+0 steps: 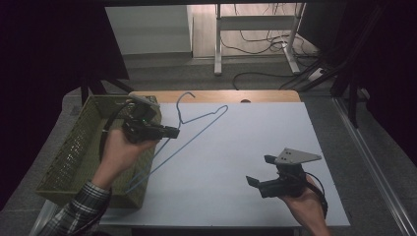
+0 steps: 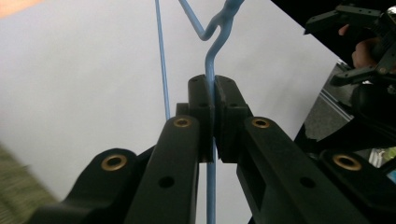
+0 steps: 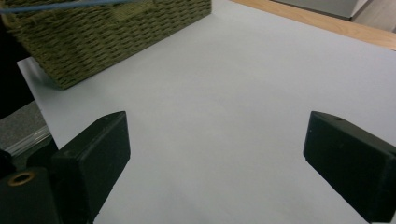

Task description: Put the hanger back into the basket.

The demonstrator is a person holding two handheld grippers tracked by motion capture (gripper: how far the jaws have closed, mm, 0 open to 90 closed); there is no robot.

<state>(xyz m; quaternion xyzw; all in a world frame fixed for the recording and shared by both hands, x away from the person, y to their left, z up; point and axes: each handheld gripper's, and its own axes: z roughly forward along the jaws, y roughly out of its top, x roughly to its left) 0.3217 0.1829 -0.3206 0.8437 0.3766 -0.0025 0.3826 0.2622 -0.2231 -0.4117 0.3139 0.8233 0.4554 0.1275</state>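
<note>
No brand or writing readable anywhere in these shots. From the high view the left claw (image 1: 173, 132) sits left of centre in the frame, clamped on a blue wire hanger (image 1: 189, 132) that slants across the white bench (image 1: 236, 147) from the woven basket (image 1: 74, 147) at the left up toward the top middle. The left gripper view gets what the overhead can't — the pads pinched tight on the wire just below the hook's twist (image 2: 211, 84). The right claw (image 1: 260, 171) is lower right, spread wide with nothing in it — its own view shows the two jaws far apart over bare bench, basket (image 3: 102, 32) in the upper left.
</note>
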